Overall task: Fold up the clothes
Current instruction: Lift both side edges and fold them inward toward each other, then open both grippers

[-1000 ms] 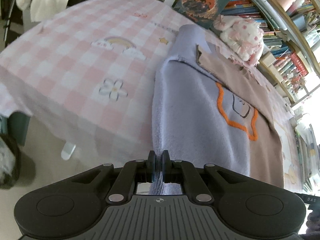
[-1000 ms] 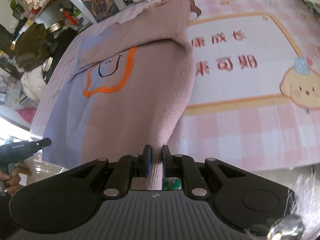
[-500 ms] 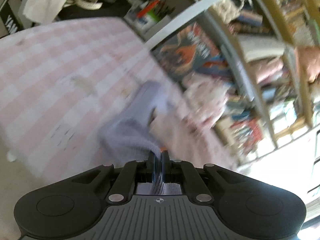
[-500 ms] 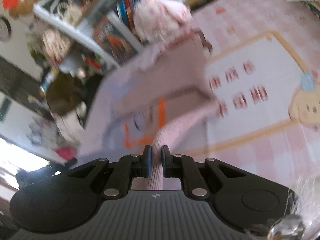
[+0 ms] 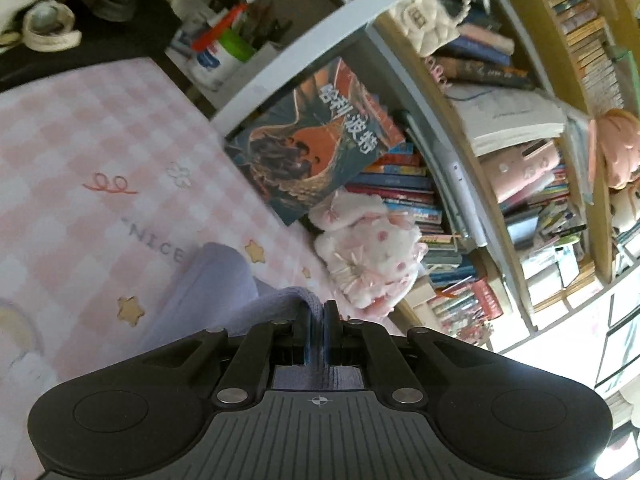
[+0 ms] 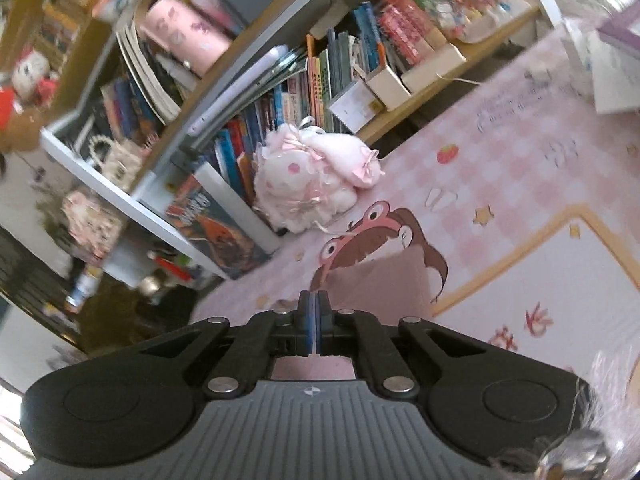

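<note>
Pink checked counter (image 5: 80,152), bookshelf (image 5: 500,128) far. Left hand-held gripper (image 5: 316,320) pinches sweater's (image 5: 224,280) lavender hem, right hand-held gripper (image 6: 314,312) clamps its pink hem; body lies beyond both.

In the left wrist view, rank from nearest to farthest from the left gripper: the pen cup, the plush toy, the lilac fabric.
1. Lilac fabric, clamped in the left gripper.
2. Plush toy, just ahead, right.
3. Pen cup, far upper left, beyond the table.

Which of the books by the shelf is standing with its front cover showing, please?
The dark illustrated book with the orange figure, propped at the tablecloth's edge beside the pink plush toy; the other books show only spines or edges.
</note>
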`<state>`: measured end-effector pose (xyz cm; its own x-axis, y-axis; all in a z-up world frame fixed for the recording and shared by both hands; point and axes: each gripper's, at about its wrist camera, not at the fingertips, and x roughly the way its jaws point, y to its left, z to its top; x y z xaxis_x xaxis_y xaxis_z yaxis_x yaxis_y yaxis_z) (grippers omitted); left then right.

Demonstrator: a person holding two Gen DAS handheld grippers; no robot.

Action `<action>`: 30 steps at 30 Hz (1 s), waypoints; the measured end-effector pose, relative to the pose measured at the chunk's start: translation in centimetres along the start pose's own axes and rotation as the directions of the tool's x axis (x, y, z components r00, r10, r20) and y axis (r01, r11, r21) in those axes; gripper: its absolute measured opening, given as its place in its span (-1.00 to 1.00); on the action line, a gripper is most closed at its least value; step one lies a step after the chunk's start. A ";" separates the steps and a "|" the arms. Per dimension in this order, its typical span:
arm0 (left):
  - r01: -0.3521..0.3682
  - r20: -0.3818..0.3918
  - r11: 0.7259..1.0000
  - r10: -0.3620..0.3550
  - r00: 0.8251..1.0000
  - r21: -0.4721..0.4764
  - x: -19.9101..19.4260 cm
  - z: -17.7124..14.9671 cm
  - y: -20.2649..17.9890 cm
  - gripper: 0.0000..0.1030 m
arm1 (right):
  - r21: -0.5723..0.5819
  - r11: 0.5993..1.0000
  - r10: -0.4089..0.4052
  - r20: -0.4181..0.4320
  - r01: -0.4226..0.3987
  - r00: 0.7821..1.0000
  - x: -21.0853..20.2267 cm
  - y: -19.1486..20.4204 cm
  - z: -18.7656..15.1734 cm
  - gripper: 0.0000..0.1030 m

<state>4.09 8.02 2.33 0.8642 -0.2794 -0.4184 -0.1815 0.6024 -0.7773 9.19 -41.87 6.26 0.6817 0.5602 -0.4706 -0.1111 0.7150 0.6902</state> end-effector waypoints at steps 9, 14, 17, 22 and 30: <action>-0.144 -0.114 0.988 0.150 0.982 0.054 5.1 2.7 2.2 -0.59 | 0.028 0.984 -0.175 -0.012 0.176 0.984 2.7 -1.4 -1.5 -0.89; -0.213 -0.022 0.939 0.228 0.973 0.269 4.0 4.0 2.1 -0.36 | -0.088 0.949 -0.308 -0.049 0.303 0.950 3.8 -1.4 -2.1 -0.69; -0.205 -0.043 0.879 0.247 0.968 0.431 3.9 3.6 1.6 -0.36 | -0.195 0.922 -0.352 -0.066 0.334 0.934 5.2 -0.7 -2.3 -0.32; -0.156 -0.093 0.798 0.257 0.962 0.583 5.2 1.6 0.4 -0.35 | -0.387 0.868 -0.376 -0.106 0.310 0.921 9.0 1.5 -2.7 -0.31; -0.147 -0.140 0.694 0.339 0.930 0.704 9.3 -1.2 -0.3 -0.35 | -0.597 0.752 -0.469 -0.190 0.277 0.862 14.6 2.6 -5.0 -0.67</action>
<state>11.67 4.30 -1.86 0.6769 -0.1606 -0.7183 0.0775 0.9860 -0.1474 15.24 -29.73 -1.53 0.5022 0.2272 -0.8344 -0.3265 0.9433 0.0603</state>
